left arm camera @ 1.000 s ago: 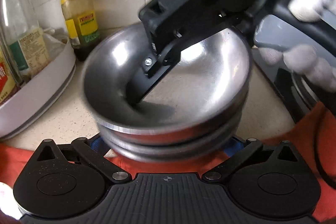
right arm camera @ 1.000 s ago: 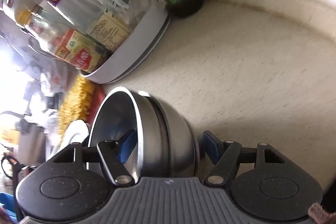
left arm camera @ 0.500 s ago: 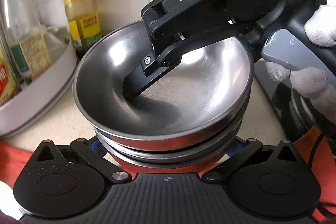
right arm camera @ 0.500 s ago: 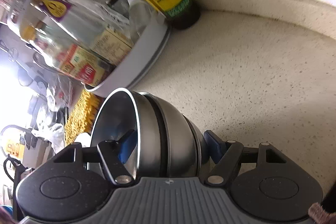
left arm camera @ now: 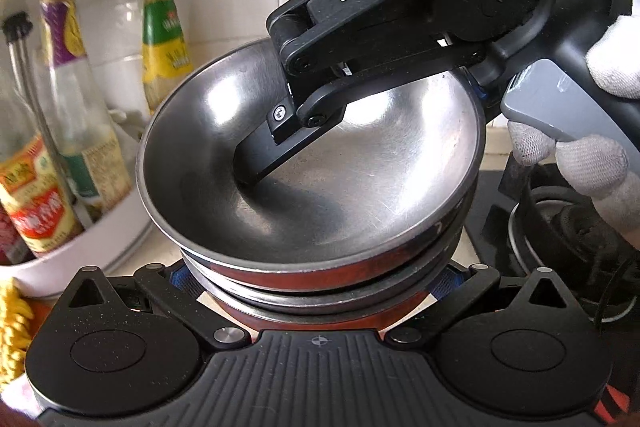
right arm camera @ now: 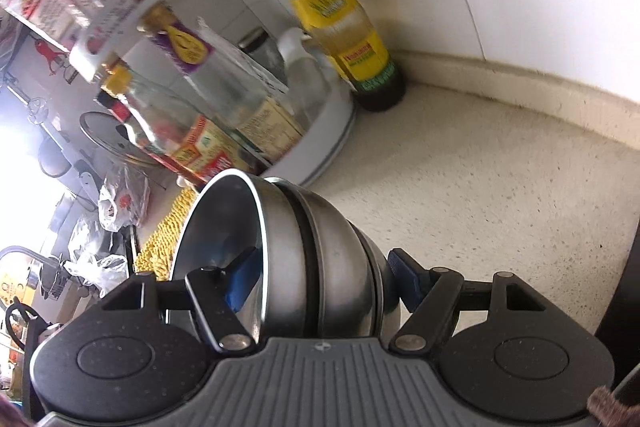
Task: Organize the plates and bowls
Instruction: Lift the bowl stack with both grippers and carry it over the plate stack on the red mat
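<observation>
A stack of steel bowls [left arm camera: 320, 155] hangs above the counter, held by both grippers. My left gripper [left arm camera: 316, 279] is shut on the lower part of the stack, a blue pad pressed against each side. My right gripper [right arm camera: 320, 275] is shut on the same stack of bowls [right arm camera: 332, 247]. One of its fingers [left arm camera: 272, 151] reaches inside the top bowl, and the other sits outside against the bottom bowl. In the right wrist view the stack shows side-on, with its mouth to the left. A white-gloved hand [left arm camera: 592, 163] holds the right gripper's handle.
A round white rack [left arm camera: 80, 259] full of condiment bottles stands at the left. A green and yellow bottle [right arm camera: 340, 19] stands beside it against the tiled wall. The speckled counter [right arm camera: 480, 187] lies below, a black stove burner [left arm camera: 560, 227] at the right, a yellow mat [right arm camera: 164, 243] far left.
Both grippers have risen together with the bowl stack. The counter, the rack and the bottles now sit lower and farther off in both views.
</observation>
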Tool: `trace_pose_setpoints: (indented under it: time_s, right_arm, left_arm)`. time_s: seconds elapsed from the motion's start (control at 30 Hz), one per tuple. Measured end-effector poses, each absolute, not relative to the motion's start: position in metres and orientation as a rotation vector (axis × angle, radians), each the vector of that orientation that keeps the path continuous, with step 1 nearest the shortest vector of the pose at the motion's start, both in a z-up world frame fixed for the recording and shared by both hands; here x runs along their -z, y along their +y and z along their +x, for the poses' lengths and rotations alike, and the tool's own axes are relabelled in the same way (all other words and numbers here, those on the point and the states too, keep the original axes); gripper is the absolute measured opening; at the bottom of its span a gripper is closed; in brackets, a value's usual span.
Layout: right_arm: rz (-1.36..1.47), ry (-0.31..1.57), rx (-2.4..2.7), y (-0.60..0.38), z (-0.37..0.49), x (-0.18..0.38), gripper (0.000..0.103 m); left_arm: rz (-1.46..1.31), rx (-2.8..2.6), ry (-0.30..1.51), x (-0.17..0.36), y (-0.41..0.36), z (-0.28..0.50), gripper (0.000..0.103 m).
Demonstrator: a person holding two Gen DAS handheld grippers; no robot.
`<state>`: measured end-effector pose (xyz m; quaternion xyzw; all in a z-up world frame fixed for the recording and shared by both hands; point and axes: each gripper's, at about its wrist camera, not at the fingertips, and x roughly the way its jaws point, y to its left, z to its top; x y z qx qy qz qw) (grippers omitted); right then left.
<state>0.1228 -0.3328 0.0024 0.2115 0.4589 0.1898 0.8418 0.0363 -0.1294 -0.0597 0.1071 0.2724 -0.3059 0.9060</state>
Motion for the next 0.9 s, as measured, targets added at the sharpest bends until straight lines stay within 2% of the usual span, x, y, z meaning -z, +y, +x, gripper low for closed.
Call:
trace_pose_setpoints:
  time_s: [0.37, 0.9]
  right_arm:
    - [0.405, 0.904, -0.431, -0.257, 0.100, -0.047, 0.066]
    - [0.368, 0.922, -0.592, -0.143, 0.075, -0.045, 0.066]
  left_arm:
    - [0.221, 0.572, 0.505, 0.027, -0.061, 0.008, 0.103]
    - [0.219, 0.413, 0.530, 0.022, 0.036, -0.042, 0.103]
